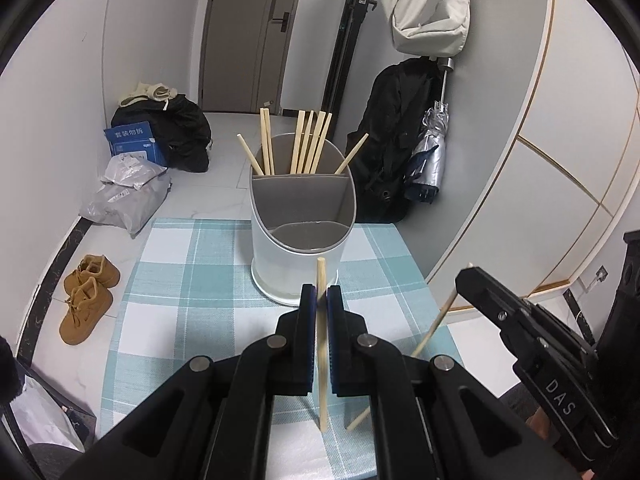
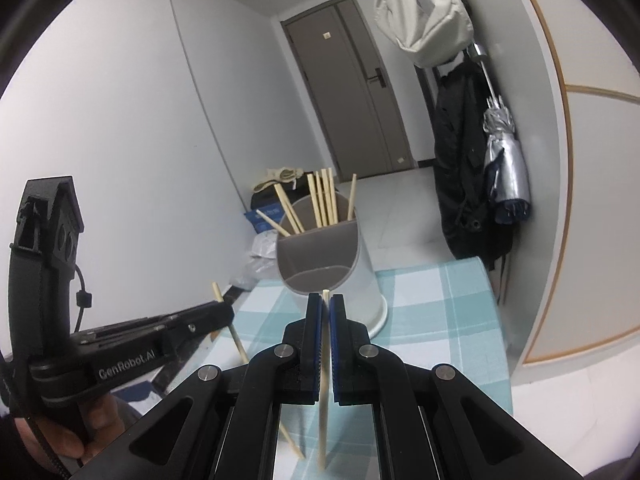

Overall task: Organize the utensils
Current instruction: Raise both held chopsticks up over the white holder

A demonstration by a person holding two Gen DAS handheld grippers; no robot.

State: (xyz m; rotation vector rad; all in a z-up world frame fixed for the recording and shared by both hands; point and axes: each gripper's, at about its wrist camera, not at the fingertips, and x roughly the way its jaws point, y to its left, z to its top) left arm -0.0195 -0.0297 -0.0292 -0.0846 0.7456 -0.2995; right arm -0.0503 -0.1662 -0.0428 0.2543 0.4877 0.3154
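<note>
Right, left wrist view: your left gripper pinches one chopstick, near the white utensil holder on the checked cloth. Right wrist view: your right gripper pinches another chopstick, holder just ahead, more chopsticks in its back compartment.

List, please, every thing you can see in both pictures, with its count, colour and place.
utensil holder: one, white, grey inside, on the tablecloth
chopsticks in the holder: about eight, pale wood, back compartment
tablecloth: one, teal and white check
boots: two, tan, floor at left
umbrella: one, silver, by the right wall
black coat: one, hanging at right
white bag: one, hanging above
door: one, grey, at the back
left gripper: black, shut on one chopstick
right gripper: black, shut on another chopstick
</note>
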